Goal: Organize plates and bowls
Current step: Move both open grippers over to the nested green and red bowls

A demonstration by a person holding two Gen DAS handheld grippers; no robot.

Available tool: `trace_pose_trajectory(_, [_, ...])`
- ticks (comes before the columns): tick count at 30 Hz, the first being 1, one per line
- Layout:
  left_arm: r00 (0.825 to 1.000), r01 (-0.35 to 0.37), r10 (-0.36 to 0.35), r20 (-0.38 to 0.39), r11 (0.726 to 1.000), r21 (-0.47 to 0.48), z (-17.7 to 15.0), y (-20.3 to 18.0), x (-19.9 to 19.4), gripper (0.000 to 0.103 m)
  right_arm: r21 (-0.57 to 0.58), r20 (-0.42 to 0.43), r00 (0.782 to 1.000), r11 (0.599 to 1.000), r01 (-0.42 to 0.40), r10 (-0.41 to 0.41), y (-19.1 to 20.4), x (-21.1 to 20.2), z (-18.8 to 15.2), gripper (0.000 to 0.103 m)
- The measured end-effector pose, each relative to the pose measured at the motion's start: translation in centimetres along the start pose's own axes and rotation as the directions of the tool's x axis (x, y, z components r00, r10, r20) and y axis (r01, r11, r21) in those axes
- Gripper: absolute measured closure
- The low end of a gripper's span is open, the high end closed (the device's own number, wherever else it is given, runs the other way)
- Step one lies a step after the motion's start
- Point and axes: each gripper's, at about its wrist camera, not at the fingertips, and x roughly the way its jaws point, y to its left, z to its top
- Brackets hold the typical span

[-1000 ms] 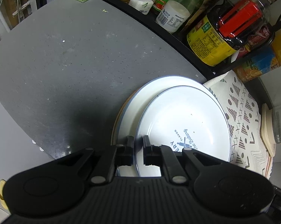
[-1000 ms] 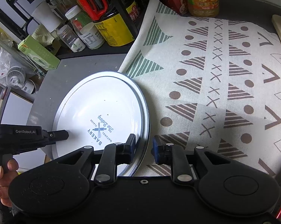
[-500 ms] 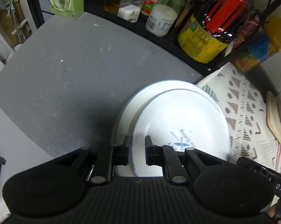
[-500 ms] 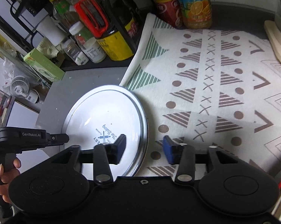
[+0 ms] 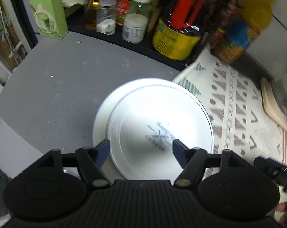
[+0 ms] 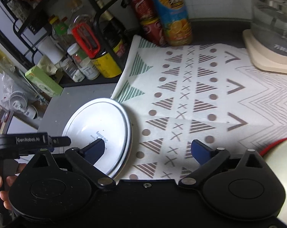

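grey speckled surface [image 5: 54, 87] with a black rack of bottles and jars behind it, patterned cloth [image 5: 244, 117] to the right. left to right in the left wrist view: green box [image 5: 48, 11] at the rack end, small jars, a big bottle with a yellow label [image 5: 174, 38] and red handle, then an orange juice bottle [image 5: 244, 24], badly smeared by motion blur.

two white plates stacked on the surface: upper plate [image 5: 158, 133] sits off-centre on the lower plate [image 5: 103, 114], shifted right so a crescent of the lower one shows on the left. right rim touches or overlaps the cloth edge, can't tell which. blue print in the plate centre is blurred, unreadable here; in the right wrist view it is partly covered by a finger. near rim of the stack is cut off by the gripper bodies in both views.

left gripper [image 5: 141, 148] is over the near side of the stack, jaws wide, nothing between them, looks clear of the plate. its holder's hand shows at the left edge of the right wrist view.

right gripper [image 6: 149, 149] is over the seam between the plates [image 6: 101, 131] and the cloth [image 6: 210, 95], jaws wide, holding nothing. cream rounded object [image 6: 280, 171] at lower right is cut off, unidentifiable. clear jug on a cream base [image 6: 273, 41] top right, blurred.
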Motion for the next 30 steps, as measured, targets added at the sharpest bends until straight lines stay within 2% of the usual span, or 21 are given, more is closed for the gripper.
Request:
trace_pose_trajectory(2, [1.000, -0.002, 0.002, -0.006, 1.000, 0.011, -0.6, -0.8, -0.3, 0.027, 0.012, 0.014, 1.000, 1.000, -0.002, 0.002, -0.7, -1.0, -0.2, 0.000])
trace_pose_trajectory(19, [0.998, 0.039, -0.043, 0.039, 0.995, 0.096, -6.2, -9.2, -3.6, 0.015, -0.002, 0.101, 0.995, 1.000, 0.006, -0.006, -5.4, -8.5, -2.7, 0.000])
trace_pose_trajectory(30, [0.993, 0.112, -0.117, 0.019, 0.980, 0.166, -8.4, -14.3, -3.7, 0.007, 0.058, 0.148, 0.986, 0.996, 0.071, -0.079, -9.8, -11.5, -5.3, 0.000])
